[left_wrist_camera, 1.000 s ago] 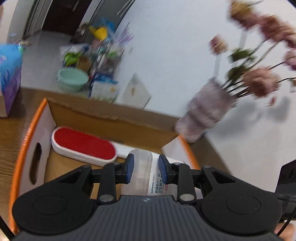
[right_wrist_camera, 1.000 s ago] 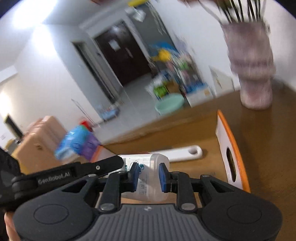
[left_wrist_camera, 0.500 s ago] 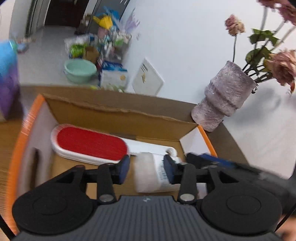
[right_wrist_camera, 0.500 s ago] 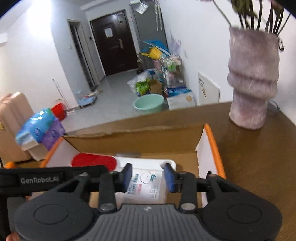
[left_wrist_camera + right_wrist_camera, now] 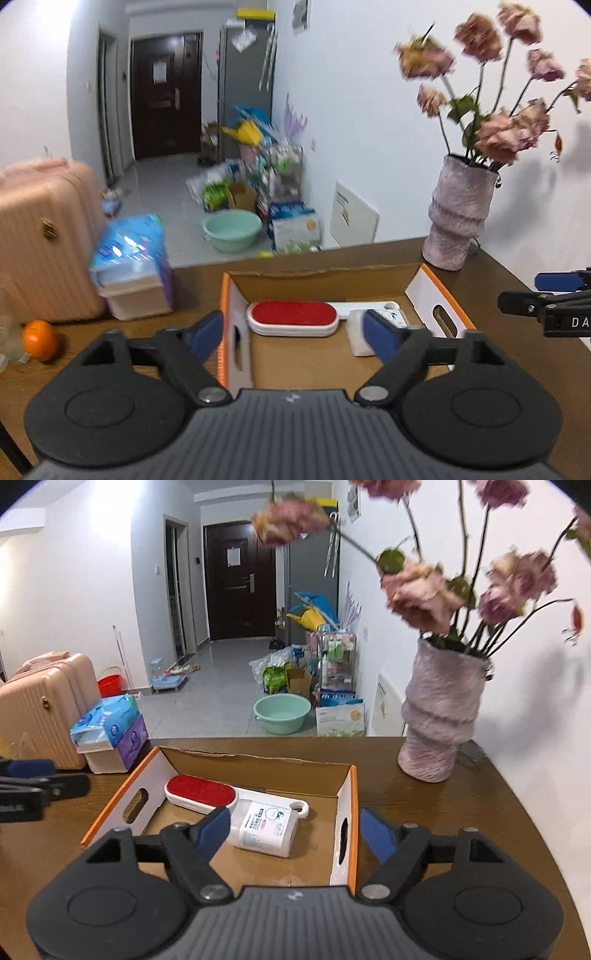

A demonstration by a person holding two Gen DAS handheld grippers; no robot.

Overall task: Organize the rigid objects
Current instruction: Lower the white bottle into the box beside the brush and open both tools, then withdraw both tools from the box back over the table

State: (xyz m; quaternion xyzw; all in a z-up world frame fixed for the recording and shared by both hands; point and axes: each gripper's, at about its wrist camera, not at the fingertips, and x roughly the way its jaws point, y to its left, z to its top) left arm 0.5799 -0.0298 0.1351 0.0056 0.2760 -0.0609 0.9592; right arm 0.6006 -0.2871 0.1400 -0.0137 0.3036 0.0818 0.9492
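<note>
- The cardboard box (image 5: 347,834) with orange edges stands on the brown worktop (image 5: 461,812), and two things already lie inside it.
- The lint brush (image 5: 201,794), red pad up, lies toward the far left of the box floor with its white handle running right.
- The white bottle (image 5: 266,829) lies on its side just in front of that handle, touching or nearly touching it; it rests on the box floor, held by neither claw.
- The left claw (image 5: 293,332) hangs above the near end of the box, its jaws opening wide with nothing pressed between them.
- The right claw (image 5: 291,830) hangs above the box's near right corner, jaws likewise opening; the bottle shows between them in the picture but lies lower down, free of the pads.
- Judged from this, the bottle's placing looks finished and both claws are free.
- An orange (image 5: 40,339) sits on the worktop well left of the box; it may be the next thing to put away, though that is a guess.
- The vase of flowers (image 5: 439,716) stands far right of the box, and the tissue packs (image 5: 110,727) far left.
</note>
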